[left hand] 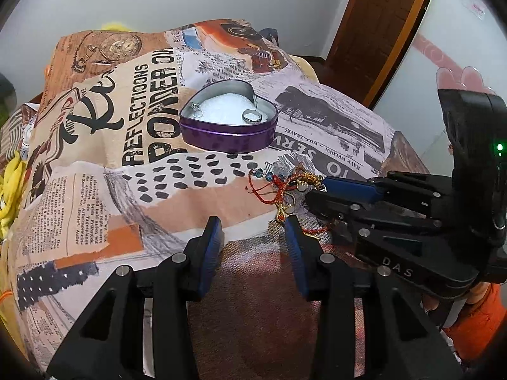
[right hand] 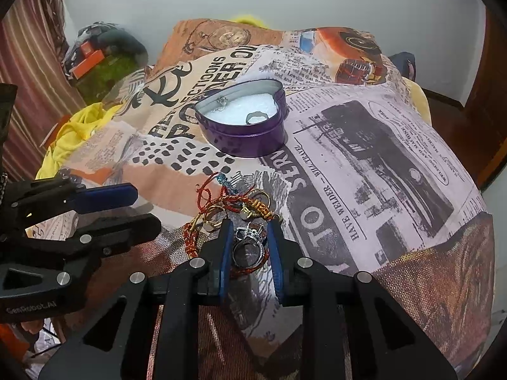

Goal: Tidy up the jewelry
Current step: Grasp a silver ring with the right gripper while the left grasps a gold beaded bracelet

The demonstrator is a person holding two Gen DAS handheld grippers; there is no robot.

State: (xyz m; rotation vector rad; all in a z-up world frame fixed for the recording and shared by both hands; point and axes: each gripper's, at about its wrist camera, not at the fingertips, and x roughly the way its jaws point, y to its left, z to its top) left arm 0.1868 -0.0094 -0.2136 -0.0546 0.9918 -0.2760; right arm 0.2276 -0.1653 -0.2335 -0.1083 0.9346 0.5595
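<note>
Both cameras sit low over the near edge of the printed cloth (left hand: 95,190), looking forward and down along their own fingers toward the far wall. The left view is nearer the left side, the right view just beside it. The 2 views share the purple heart tin (left hand: 228,117) (right hand: 244,120) and the jewelry pile (left hand: 285,190) (right hand: 234,209).

Purple heart-shaped tin (right hand: 245,128), lid off, white padding inside, well ahead of right gripper fingers (right hand: 225,247); a silver ring (right hand: 255,117) and small silver earring (right hand: 221,101) lie in it. Silver rings (right hand: 248,247) sit between those fingers. Tangle of red thread bracelets and gold rings (right hand: 228,204) just ahead of fingertips
</note>
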